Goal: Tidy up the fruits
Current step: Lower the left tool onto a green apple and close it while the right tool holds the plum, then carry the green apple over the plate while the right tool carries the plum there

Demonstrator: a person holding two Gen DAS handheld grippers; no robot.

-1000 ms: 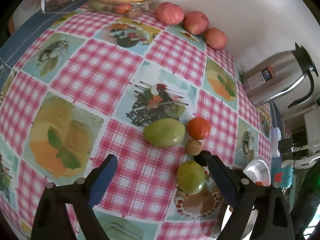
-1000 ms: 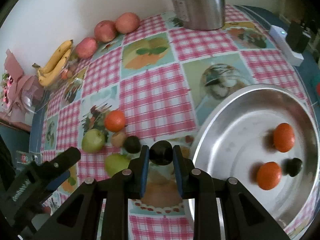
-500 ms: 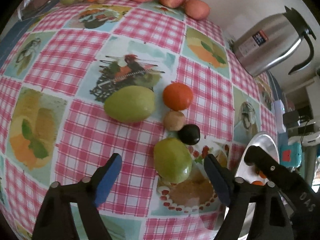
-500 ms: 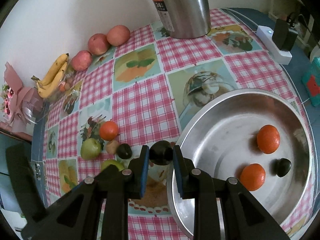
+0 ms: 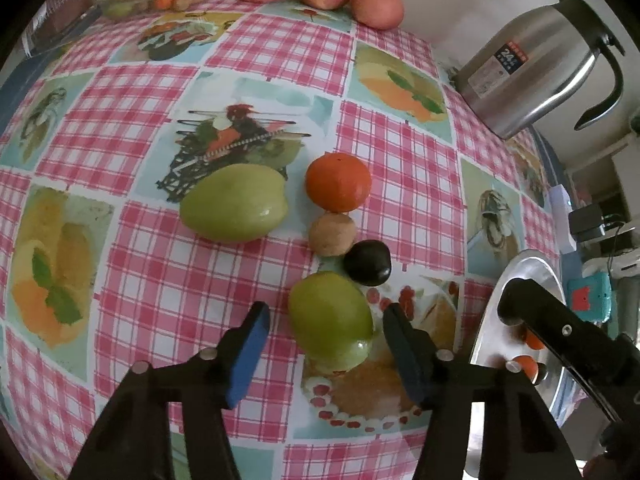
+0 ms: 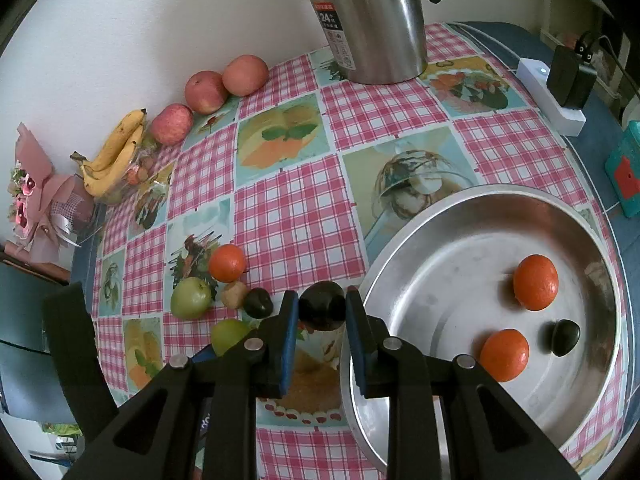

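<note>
While left gripper (image 5: pixel 325 322) jaws gape round green fruit (image 5: pixel 330 321), right gripper (image 6: pixel 322 307) jaws clamp dark fruit (image 6: pixel 322 305) — beside pan (image 6: pixel 400 248).

We see a white wall (image 6: pixel 120 20) ahead behind a table (image 6: pixel 296 208) under a pink checked cloth, lit by soft daylight, with a steel jug (image 6: pixel 372 20) standing at its back edge.

Two oranges (image 6: pixel 535 282) and a plum (image 6: pixel 564 337) lie in the basin (image 6: pixel 440 272).

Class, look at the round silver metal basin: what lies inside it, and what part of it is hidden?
Inside the round silver metal basin lie two orange tangerines and one small dark fruit. The right tongs cover its near-left floor.
</note>
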